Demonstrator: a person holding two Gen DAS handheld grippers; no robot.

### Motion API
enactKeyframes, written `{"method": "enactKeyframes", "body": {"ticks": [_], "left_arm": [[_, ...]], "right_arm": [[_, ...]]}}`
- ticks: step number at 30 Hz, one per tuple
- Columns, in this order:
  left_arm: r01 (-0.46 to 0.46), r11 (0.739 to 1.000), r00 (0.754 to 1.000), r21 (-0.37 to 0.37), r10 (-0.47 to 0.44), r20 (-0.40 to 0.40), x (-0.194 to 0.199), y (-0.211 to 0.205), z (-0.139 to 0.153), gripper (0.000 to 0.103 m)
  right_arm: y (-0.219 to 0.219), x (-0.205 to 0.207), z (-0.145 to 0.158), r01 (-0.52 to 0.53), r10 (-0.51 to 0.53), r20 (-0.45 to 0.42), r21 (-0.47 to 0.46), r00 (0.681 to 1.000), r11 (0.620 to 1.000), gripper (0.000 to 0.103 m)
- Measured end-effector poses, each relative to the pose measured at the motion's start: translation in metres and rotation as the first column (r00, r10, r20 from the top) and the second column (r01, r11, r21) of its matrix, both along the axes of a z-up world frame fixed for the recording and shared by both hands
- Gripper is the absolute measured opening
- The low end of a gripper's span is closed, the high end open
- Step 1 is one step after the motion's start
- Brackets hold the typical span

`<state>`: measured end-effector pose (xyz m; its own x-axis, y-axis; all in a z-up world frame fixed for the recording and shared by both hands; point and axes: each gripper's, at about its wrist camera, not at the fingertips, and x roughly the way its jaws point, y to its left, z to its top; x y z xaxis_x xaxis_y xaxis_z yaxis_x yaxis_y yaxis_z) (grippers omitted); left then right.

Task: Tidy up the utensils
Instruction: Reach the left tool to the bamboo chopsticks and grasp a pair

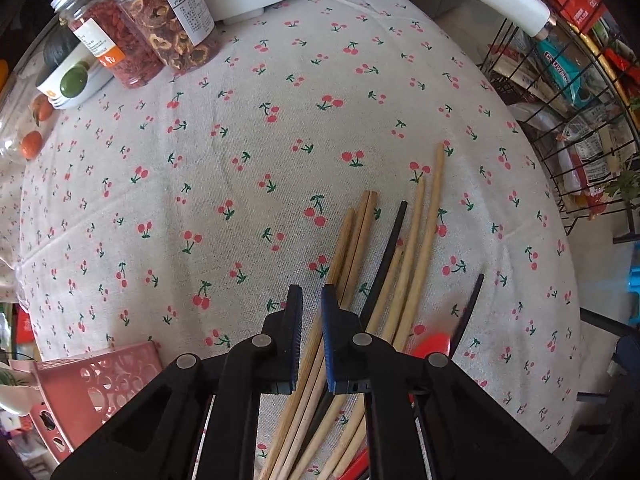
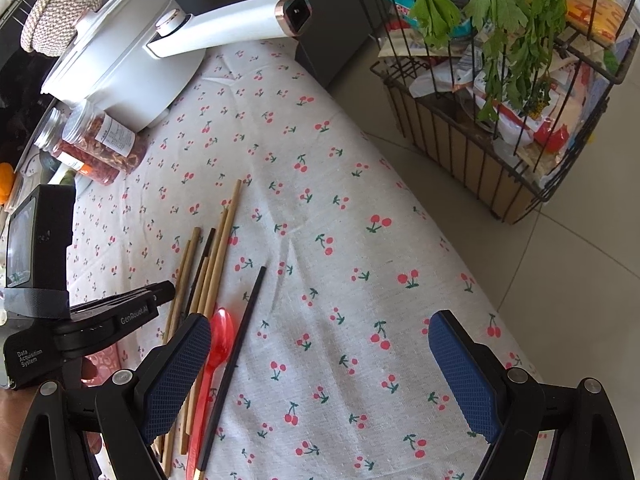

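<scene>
Several wooden chopsticks (image 1: 416, 256) lie in a loose bundle on the cherry-print tablecloth (image 1: 240, 152), with two black chopsticks (image 1: 390, 246) and a red plastic spoon (image 1: 434, 344) among them. My left gripper (image 1: 311, 300) hovers over the near ends of the wooden chopsticks, jaws nearly closed with a narrow gap and nothing clearly held. In the right wrist view the same chopsticks (image 2: 218, 256), a black chopstick (image 2: 240, 340) and the red spoon (image 2: 218, 340) lie at lower left, with the left gripper (image 2: 160, 292) beside them. My right gripper (image 2: 320, 360) is wide open and empty above bare cloth.
A pink perforated basket (image 1: 100, 384) sits at the near left. Two jars of dried fruit (image 1: 160, 24) and a white pot with a long handle (image 2: 132, 48) stand at the far end. A black wire rack (image 2: 500, 128) with packets and greens stands on the floor beyond the table's right edge.
</scene>
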<state>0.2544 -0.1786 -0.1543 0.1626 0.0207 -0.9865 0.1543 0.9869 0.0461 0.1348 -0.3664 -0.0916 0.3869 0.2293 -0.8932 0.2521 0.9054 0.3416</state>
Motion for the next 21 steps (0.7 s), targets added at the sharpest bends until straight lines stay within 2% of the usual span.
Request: {"method": "enactKeyframes", "body": {"ticks": [4,12,15,21], "left_arm": [[0.016,1.0,0.999,-0.013,-0.017,-0.031,-0.002,-0.008,-0.008,0.01],[0.045,0.998,0.998,0.037,-0.047,0.05,-0.006,-0.019,-0.008,0.008],[0.088,0.996,0.99,0.023,-0.09,0.109,-0.023,-0.018,0.014,0.008],[0.147,0.986,0.958,-0.08,-0.122,0.261,-0.081,0.01,0.087,0.006]], "right_arm": [[0.004,0.001,-0.002,-0.011,0.011,-0.004,-0.013,1.0,1.0,0.092],[0.0,0.001,-0.009,0.002,-0.003,-0.029,-0.023,1.0,1.0,0.092],[0.0,0.001,-0.008,0.018,-0.018,-0.029,-0.016,0.999,1.0,0.092],[0.013,0.0,-0.011,0.013,-0.013,-0.04,-0.018,0.999,1.0,0.092]]}}
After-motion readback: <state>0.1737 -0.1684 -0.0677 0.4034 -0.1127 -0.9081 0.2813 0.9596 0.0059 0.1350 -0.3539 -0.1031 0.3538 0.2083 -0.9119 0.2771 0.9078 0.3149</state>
